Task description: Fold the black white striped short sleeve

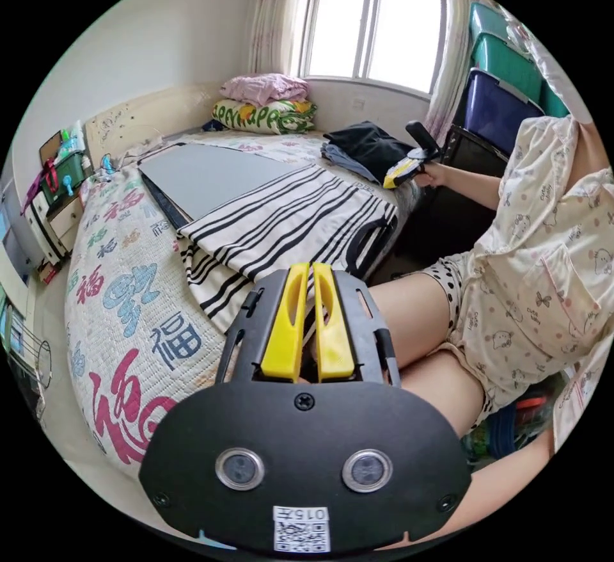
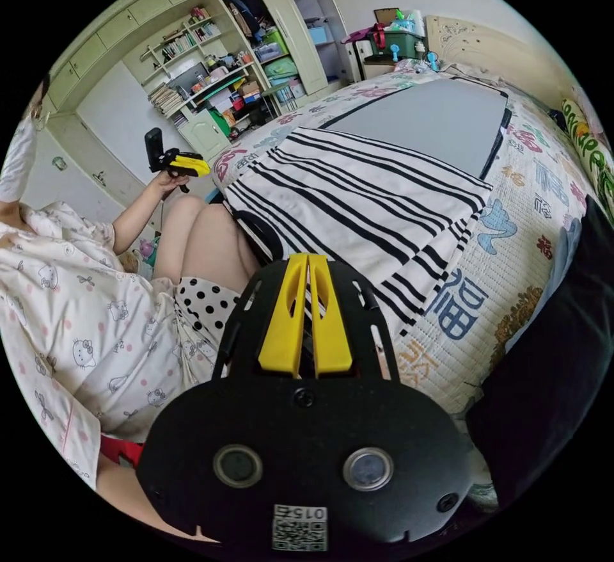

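**Now both grippers closed and empty beside the bed**

Left gripper [image 1: 311, 267]: yellow jaws pressed together, holding nothing, raised off the bed's near edge. Right gripper [image 2: 307, 259]: jaws likewise together, empty, also held clear of the cloth. Each gripper also appears in the other's view, in the person's hand, away from the bed.

The striped shirt [image 1: 281, 223] lies spread flat on the quilt [image 1: 128, 306], its far edge overlapping a grey board [image 1: 204, 175]. The quilt carries large printed characters in red, blue and green. A dark garment [image 1: 361, 139] lies near the window, and folded bedding [image 1: 265, 104] is stacked at the head.
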`<state>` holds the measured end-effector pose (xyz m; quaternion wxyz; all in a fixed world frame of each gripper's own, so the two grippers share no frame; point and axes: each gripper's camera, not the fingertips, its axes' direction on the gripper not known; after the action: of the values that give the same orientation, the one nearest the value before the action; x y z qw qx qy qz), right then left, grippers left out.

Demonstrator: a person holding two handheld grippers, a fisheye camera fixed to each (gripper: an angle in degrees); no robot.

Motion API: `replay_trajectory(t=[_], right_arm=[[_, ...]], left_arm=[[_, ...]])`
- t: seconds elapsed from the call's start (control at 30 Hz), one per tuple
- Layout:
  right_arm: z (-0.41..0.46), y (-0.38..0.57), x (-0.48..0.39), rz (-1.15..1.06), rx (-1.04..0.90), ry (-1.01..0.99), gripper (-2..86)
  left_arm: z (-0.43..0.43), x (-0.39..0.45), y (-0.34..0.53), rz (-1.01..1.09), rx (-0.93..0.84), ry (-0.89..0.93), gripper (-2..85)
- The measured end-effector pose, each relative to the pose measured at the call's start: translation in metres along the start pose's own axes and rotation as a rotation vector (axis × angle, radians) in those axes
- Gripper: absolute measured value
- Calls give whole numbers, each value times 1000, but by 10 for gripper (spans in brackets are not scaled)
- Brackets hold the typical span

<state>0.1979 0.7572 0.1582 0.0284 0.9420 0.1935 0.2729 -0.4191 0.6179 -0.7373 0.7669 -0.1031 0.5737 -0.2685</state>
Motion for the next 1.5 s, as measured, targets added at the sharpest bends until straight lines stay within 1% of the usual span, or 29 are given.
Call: replay_trajectory(t=[0.1, 0.17, 0.23, 0.27, 0.33, 0.37, 0.47, 0.5, 0.53, 0.57, 0.63, 0.67, 0.73, 0.77, 0.83, 0.87, 0.93, 1.03, 1.17, 1.23, 1.37, 1.5], right_arm=[[29, 4, -26, 51, -31, 19, -5], [46, 11, -42, 90, -43, 31, -5], [57, 24, -68, 127, -34, 28, -5], [57, 27, -75, 131, -29, 26, -5], [54, 40, -104, 140, -23, 42, -5], [51, 42, -111, 144, -16, 55, -5], [6, 42, -147, 230, 130, 101, -5], [-27, 37, -167, 274, 252, 84, -5], [-65, 31, -200, 261, 409, 63, -5], [-85, 29, -221, 238, 494, 60, -5], [-159, 28, -326, 130, 839, 137, -5], [-174, 29, -355, 110, 917, 162, -5], [-218, 37, -460, 17, 1135, 181, -6], [-226, 40, -485, -19, 1177, 172, -6], [-247, 65, -576, -181, 1357, 148, -6], [-250, 73, -595, -215, 1408, 140, -6], [-255, 108, -653, -341, 1608, 68, -7], [-261, 126, -694, -409, 1722, 28, -7], [-272, 122, -714, -447, 1749, -14, -7], [-276, 122, -721, -481, 1798, -1, -7], [-288, 114, -717, -523, 1826, -30, -7], [-323, 88, -679, -493, 1787, -50, -7]], left_arm=[[-30, 2, 13, -53, 106, -45, 4], [-52, 1, 27, -102, 216, -62, 3], [-80, -4, 52, -173, 391, -69, -1], [-85, -5, 59, -188, 428, -74, -2], [-101, -9, 89, -240, 558, -79, -6], [-103, -10, 97, -252, 585, -70, -7], [-120, -12, 116, -265, 633, -44, -8], [-127, -13, 124, -291, 668, -71, -8], [-131, -15, 132, -333, 702, -83, -9], [-132, -17, 136, -352, 715, -80, -9], [-132, -27, 148, -430, 731, -39, -9], [-132, -30, 150, -442, 735, -20, -9], [-129, -36, 154, -466, 763, 24, -9], [-127, -37, 155, -473, 762, 27, -9], [-121, -37, 149, -469, 736, 46, -9], [-120, -36, 147, -458, 729, 47, -9], [-113, -31, 142, -426, 696, 34, -9], [-112, -31, 148, -435, 695, 12, -9], [-115, -36, 168, -480, 729, 20, -9], [-116, -34, 179, -486, 735, 11, -9], [-109, -30, 191, -524, 762, -5, -9], [-90, -29, 186, -554, 760, -28, -9]])
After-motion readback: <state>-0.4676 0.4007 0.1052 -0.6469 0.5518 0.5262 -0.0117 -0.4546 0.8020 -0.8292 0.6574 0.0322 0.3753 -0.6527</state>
